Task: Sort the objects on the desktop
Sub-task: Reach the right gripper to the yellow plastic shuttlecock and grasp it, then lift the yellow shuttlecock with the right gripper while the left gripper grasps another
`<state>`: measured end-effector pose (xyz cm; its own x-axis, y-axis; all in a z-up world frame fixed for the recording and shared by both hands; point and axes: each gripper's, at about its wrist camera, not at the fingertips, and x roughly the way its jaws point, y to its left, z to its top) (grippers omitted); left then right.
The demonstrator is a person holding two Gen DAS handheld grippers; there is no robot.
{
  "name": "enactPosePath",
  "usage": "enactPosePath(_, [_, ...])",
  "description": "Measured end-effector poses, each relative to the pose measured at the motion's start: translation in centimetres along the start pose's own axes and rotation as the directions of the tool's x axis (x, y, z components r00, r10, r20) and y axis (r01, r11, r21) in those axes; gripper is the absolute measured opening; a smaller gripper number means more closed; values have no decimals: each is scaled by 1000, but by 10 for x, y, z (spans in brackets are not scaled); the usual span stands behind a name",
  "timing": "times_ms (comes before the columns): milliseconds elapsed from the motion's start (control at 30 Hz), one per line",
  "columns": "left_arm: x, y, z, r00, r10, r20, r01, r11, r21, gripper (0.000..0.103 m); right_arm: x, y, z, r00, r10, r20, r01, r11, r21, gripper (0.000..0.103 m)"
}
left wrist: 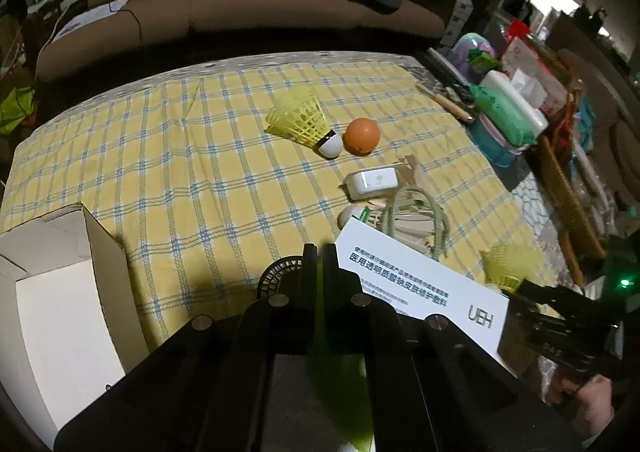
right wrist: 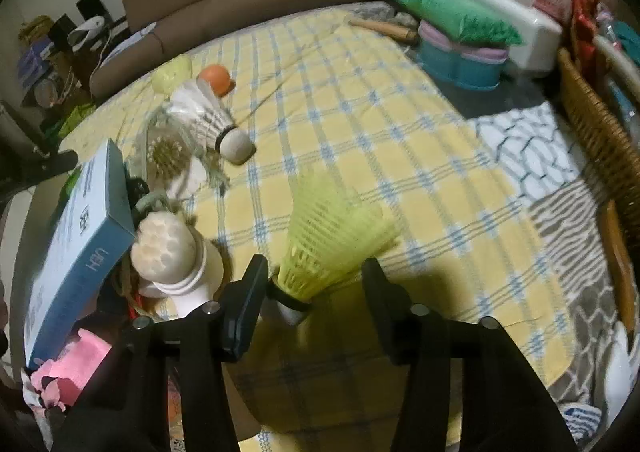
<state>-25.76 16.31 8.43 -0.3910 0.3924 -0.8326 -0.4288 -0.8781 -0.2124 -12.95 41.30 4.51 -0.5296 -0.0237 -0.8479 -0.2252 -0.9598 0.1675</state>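
In the right wrist view a yellow plastic shuttlecock lies on the checked tablecloth, cork toward the camera. My right gripper straddles its lower skirt. The left finger is against it and a thin gap shows at the right finger. In the left wrist view my left gripper has its fingers together. A black round mesh thing sits at the left finger, and I cannot tell if it is pinched. Further out lie another yellow shuttlecock, an orange ball and a white feather shuttlecock.
An open white carton stands at the left. A flat printed box leans over a pile with a white brush. Teal bowls, a green bag and a wicker basket crowd the right edge. A sofa runs behind.
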Motion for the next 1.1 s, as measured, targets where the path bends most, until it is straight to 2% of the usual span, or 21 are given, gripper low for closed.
enactPosePath(33, [-2,0,0,1000,-4,-3,4,1000,5,3,0,0,0,1000,-3,-1,3,1000,3,49])
enactPosePath(67, [-4,0,-1,1000,-2,-4,2,1000,11,10,0,0,1,1000,-9,-3,9,1000,5,49])
enactPosePath(133, [-12,-1,-6,1000,10,11,-11,1000,26,30,0,1,1,1000,-26,0,26,1000,2,51])
enactPosePath(167, [-15,-4,-10,1000,25,17,-26,999,38,51,0,2,1,999,-39,1,39,999,-2,56])
enactPosePath(200, [-16,-7,-14,999,41,22,-42,998,54,64,1,3,2,999,-51,1,51,999,-7,59])
enactPosePath(300, [-14,-25,-28,995,95,11,-96,983,154,65,8,6,2,998,-63,-17,63,998,-19,59])
enactPosePath(367, [-9,-39,-38,988,156,17,-155,957,247,65,10,7,2,998,-62,-19,62,998,-31,59])
enactPosePath(400, [-9,-42,-40,987,160,31,-163,949,270,63,11,7,2,998,-64,-20,63,997,-35,58])
enactPosePath(500, [-11,-34,-37,991,131,24,-133,956,262,53,11,8,1,998,-64,-22,63,997,-49,44])
enactPosePath(533, [-12,-29,-34,990,138,26,-140,955,262,53,11,8,1,997,-70,-24,68,996,-56,41])
enactPosePath(567, [-14,-24,-31,988,152,40,-157,951,265,54,11,8,1,997,-76,-26,75,995,-61,36])
enactPosePath(600, [-15,-18,-28,985,164,48,-171,948,268,66,11,8,1,996,-82,-29,80,994,-71,34])
enactPosePath(667, [-9,-8,-24,988,156,6,-152,950,274,80,11,9,0,996,-81,-31,79,994,-80,33])
enactPosePath(833, [-3,-1,-20,995,84,-52,-65,954,292,78,12,9,1,996,-84,-29,81,993,-80,34])
enactPosePath(933, [-3,-3,-21,997,35,-74,-13,958,286,78,14,11,3,996,-88,-26,85,993,-85,43])
enactPosePath(1033, [-2,-10,-26,997,23,-72,1,949,315,78,16,15,4,995,-98,-25,95,990,-101,47])
enactPosePath(1067, [-1,-11,-27,997,20,-68,3,945,326,77,17,18,4,993,-112,-25,108,987,-118,47])
enactPosePath(1100, [-1,-10,-27,998,1,-70,23,944,329,65,17,20,4,993,-120,-21,116,985,-131,40])
